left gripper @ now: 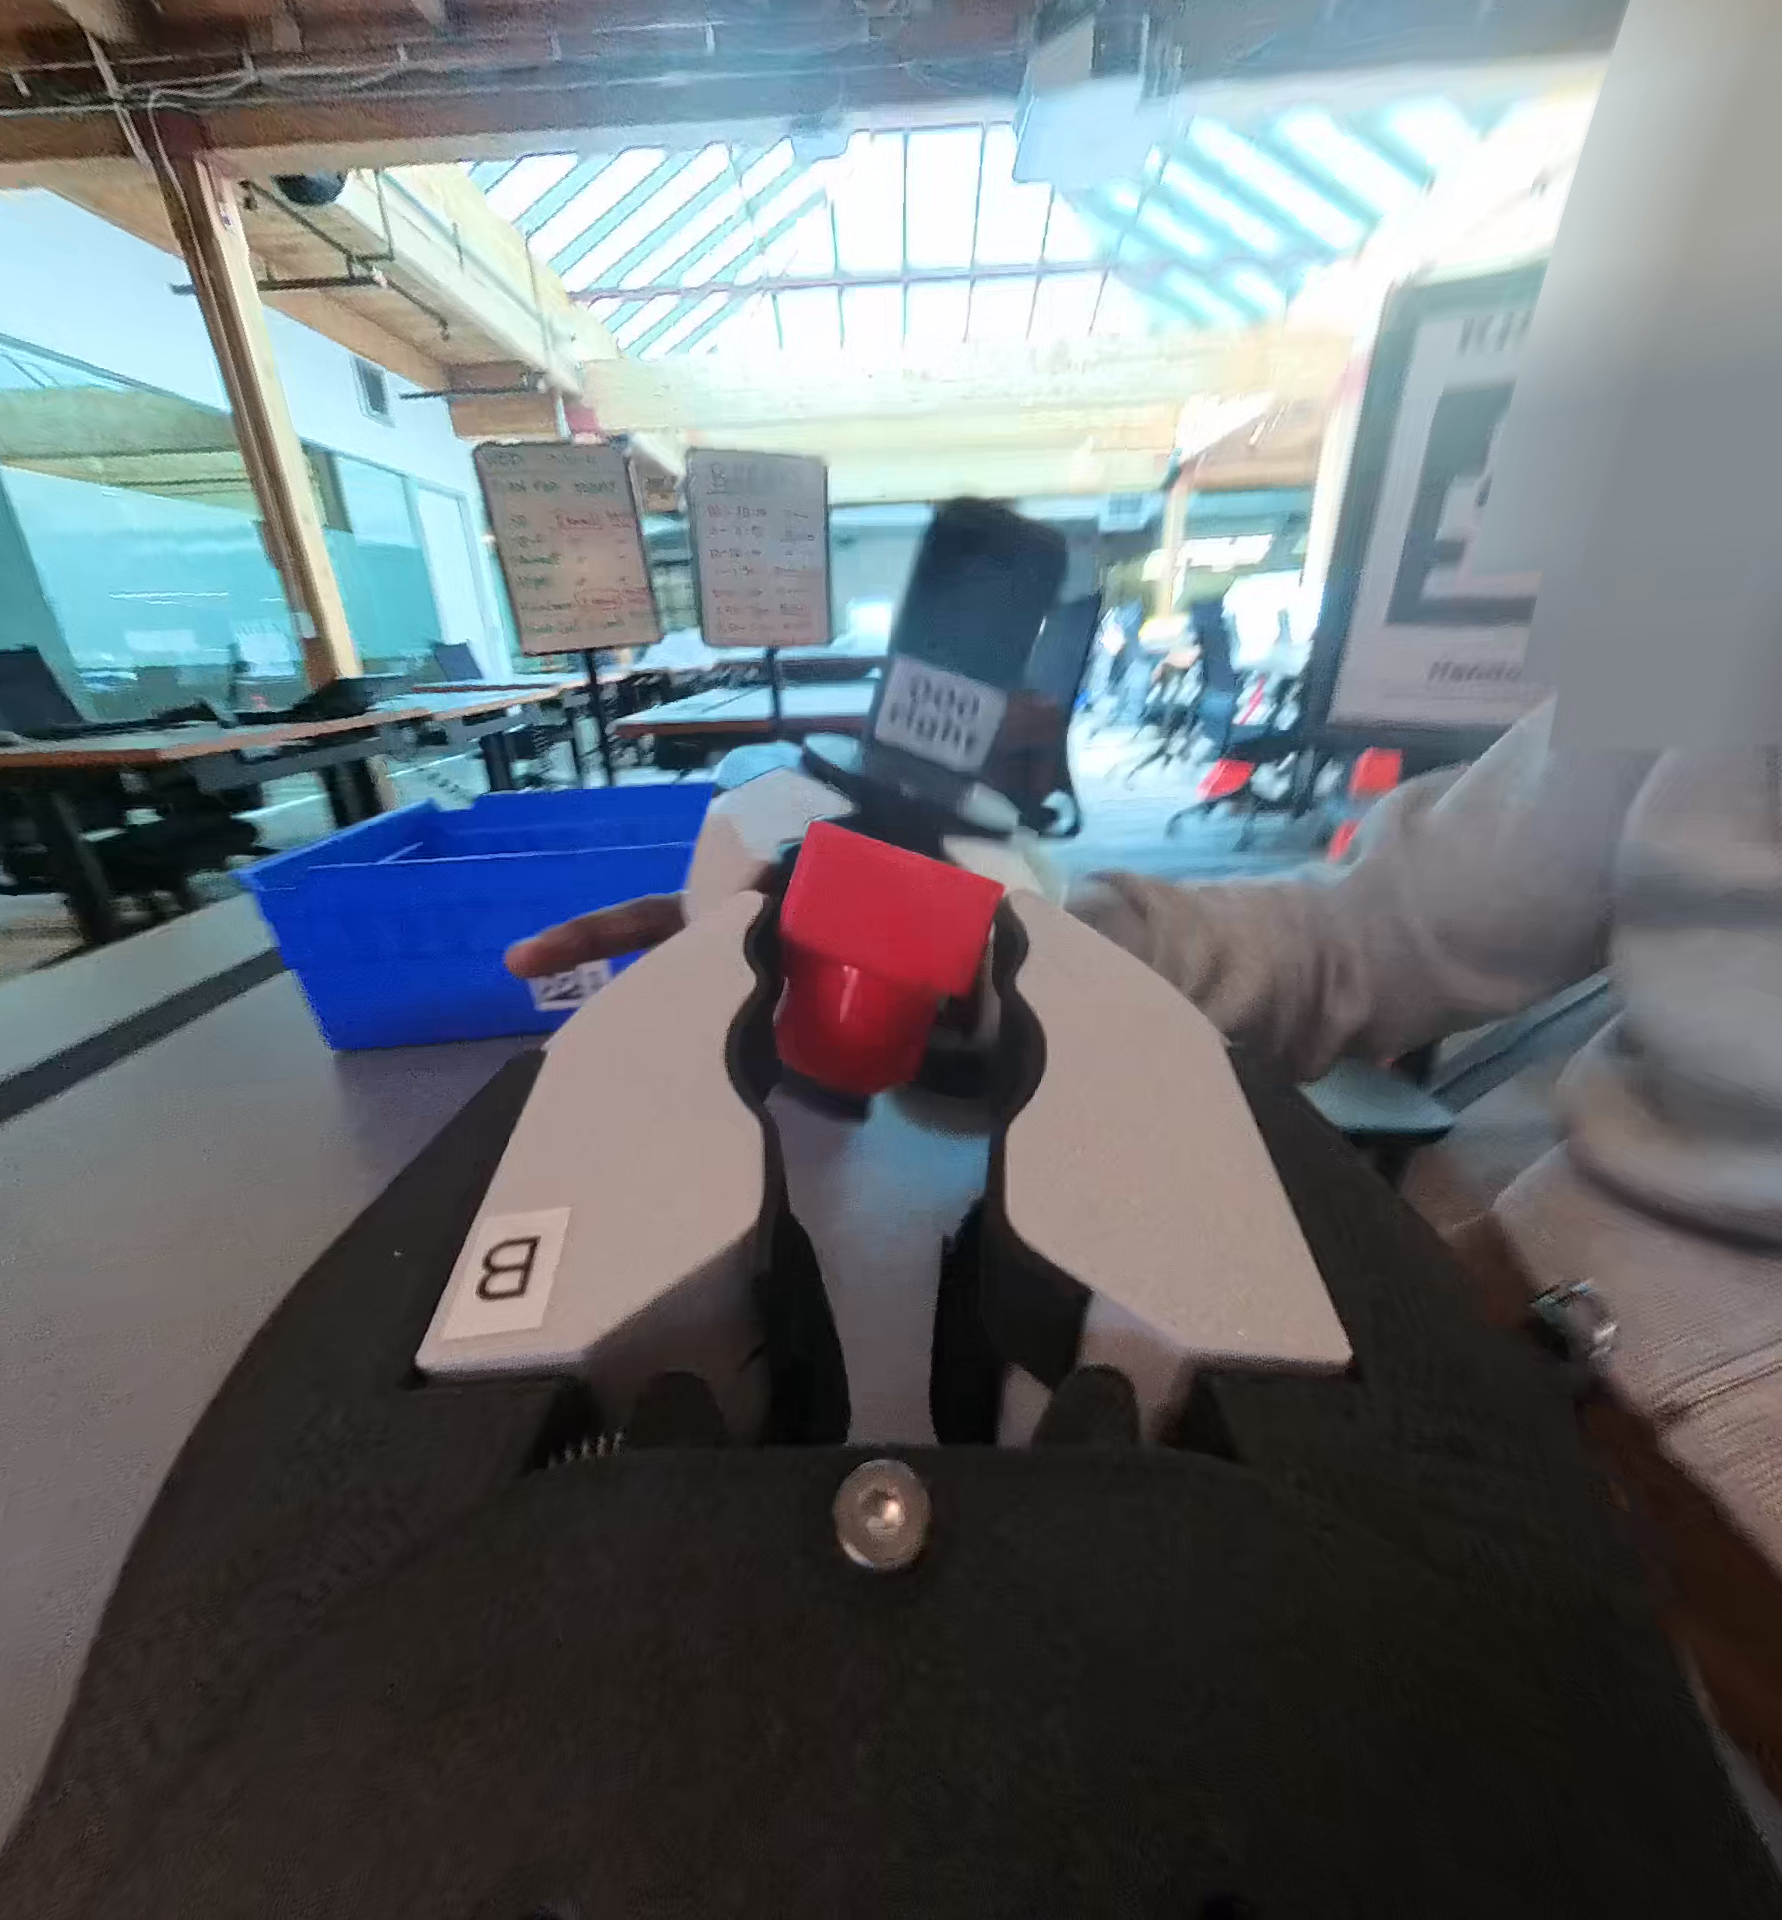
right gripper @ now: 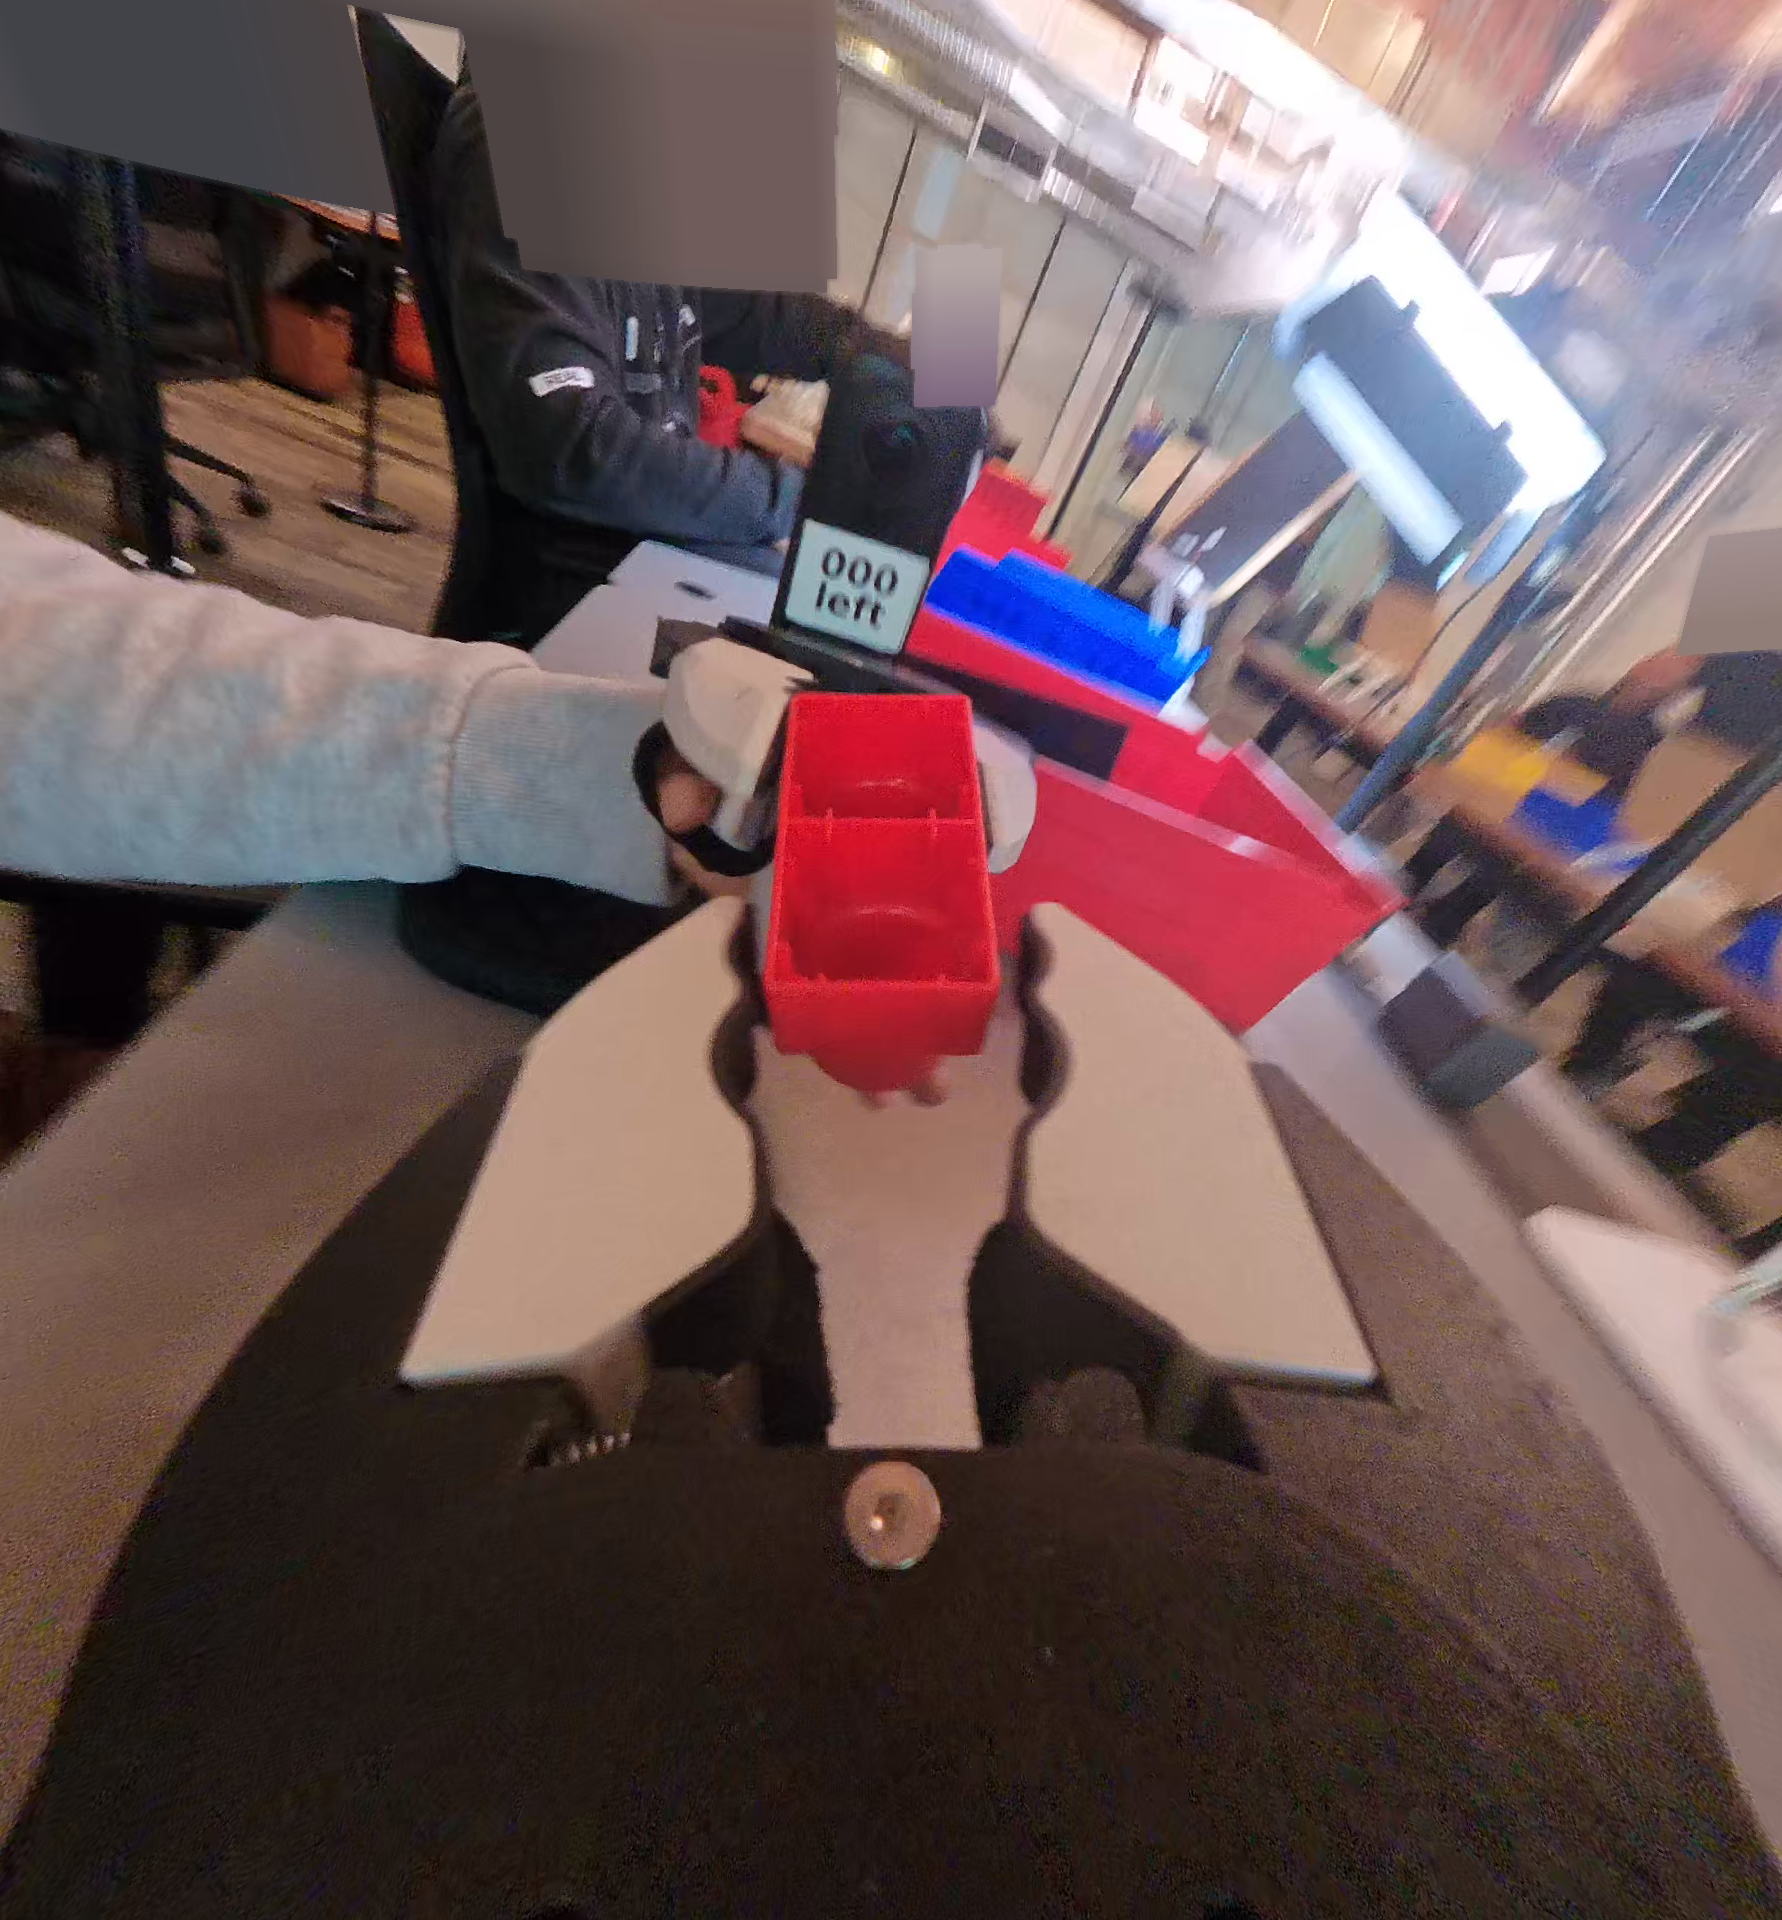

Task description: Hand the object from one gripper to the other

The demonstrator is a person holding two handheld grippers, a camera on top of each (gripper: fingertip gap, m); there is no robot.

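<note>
the red brick is held in the air above the grey table, between two grippers that meet tip to tip. the air around the brick is open on both sides. the blue bin stands on the table behind and to the left of the brick in the left wrist view. in the right wrist view a red bin lies just behind and to the right of the brick, near the table edge.

the left gripper is pinching the brick: its fingers press on both sides, with a round stud facing the camera. in the right wrist view the brick's hollow underside faces up. the right gripper stands with its fingers close on either side of the brick's near end; whether they press on it cannot be told. a grey sleeve reaches in from the left of the brick.
</note>
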